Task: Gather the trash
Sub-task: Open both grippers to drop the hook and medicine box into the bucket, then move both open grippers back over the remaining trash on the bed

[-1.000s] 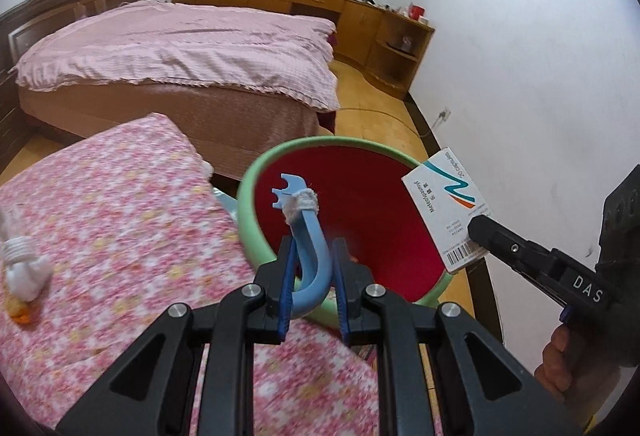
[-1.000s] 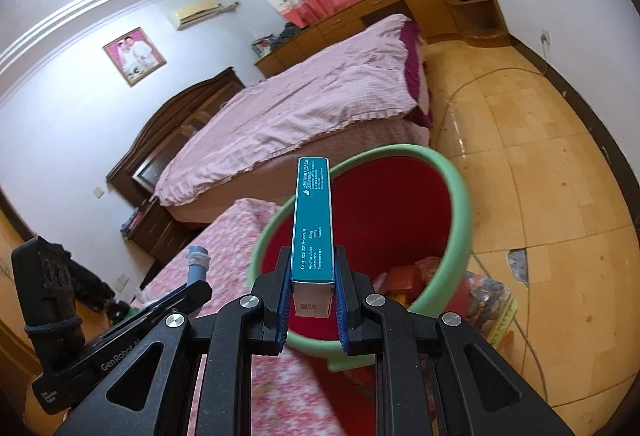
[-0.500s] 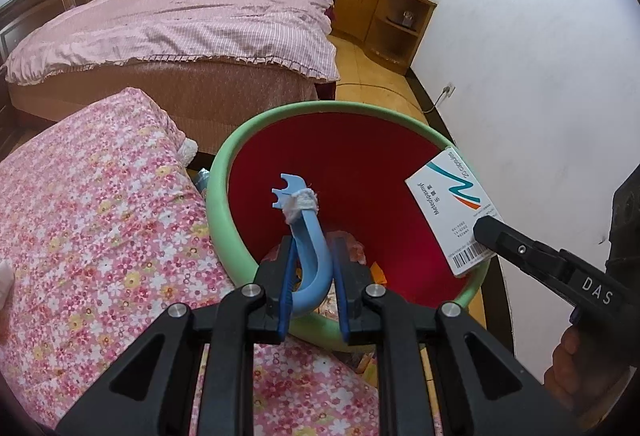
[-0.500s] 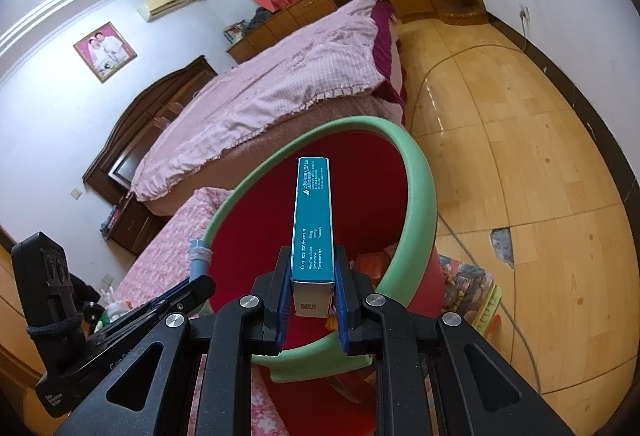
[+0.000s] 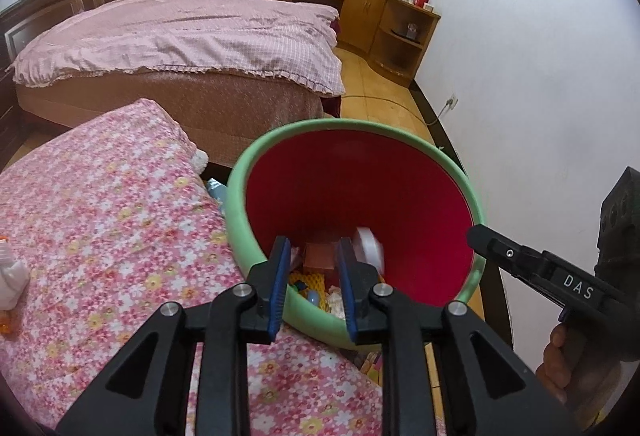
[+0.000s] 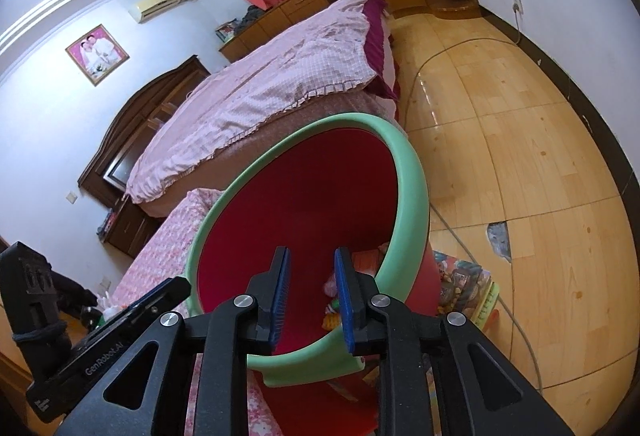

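In the left wrist view, the left gripper is seen held over the near rim of the red bin with its green rim; its jaws have just been opening and stand apart with nothing between them. Through the gap, trash is seen lying at the bottom of the bin: a reddish box, yellow pieces and a blurred white item whose kind cannot be told. The bin is set just beside the flowered bedspread; a pink-covered bed is seen behind it. The right gripper's black finger is seen reaching in from the right edge above the rim, with a hand under its handle.

In the right wrist view, the right gripper is seen pointed down into the same bin; its jaws have likewise just been opening, and nothing is gripped between the blue pads. Scraps of trash are visible low inside the bin; the left gripper's body is seen at lower left; a wooden floor is seen to the right.
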A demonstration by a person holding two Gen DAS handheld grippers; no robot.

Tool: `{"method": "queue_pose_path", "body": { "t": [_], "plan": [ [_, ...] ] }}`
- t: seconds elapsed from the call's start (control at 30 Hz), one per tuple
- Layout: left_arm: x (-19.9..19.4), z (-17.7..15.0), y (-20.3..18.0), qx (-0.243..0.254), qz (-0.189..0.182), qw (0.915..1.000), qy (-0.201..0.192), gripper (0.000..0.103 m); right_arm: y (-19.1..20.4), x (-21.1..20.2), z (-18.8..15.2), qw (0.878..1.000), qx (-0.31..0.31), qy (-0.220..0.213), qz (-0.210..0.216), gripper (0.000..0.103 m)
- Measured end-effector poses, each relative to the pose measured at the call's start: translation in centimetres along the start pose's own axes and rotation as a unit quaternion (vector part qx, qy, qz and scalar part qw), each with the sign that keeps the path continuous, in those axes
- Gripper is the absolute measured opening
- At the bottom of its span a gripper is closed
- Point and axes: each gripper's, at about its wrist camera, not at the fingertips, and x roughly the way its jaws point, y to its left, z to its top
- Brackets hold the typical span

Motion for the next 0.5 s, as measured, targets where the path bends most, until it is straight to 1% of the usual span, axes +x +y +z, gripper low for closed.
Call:
{"method": "queue_pose_path", "body": {
  "t": [0.1, 0.33, 0.43, 0.5],
  "plan": [
    [-1.1, -0.1, 0.4, -0.004, 0.004, 1.0, -0.006, 0.023, 0.5, -0.6, -0.1, 1.0, -0.004, -0.001, -0.002, 0.027],
    [-4.1, -0.6, 1.3, -0.015, 0.019, 0.9995, -0.02, 0.023, 2.4, -2.4, -0.5, 1.0, -0.023, -0.009, 0.007, 0.028],
    [-5.4, -0.9, 1.8, -0.022, 0.028, 0.999, -0.026, 0.027, 3.3, -2.9, -0.8, 0.999, -0.032, -0.01, 0.018, 0.029],
    [-6.3, -1.1, 2.3, -0.026, 0.036, 0.9985, -0.031, 0.029, 4.1, -3.1, -1.1, 0.999, -0.038, -0.006, 0.025, 0.032]
  ]
}}
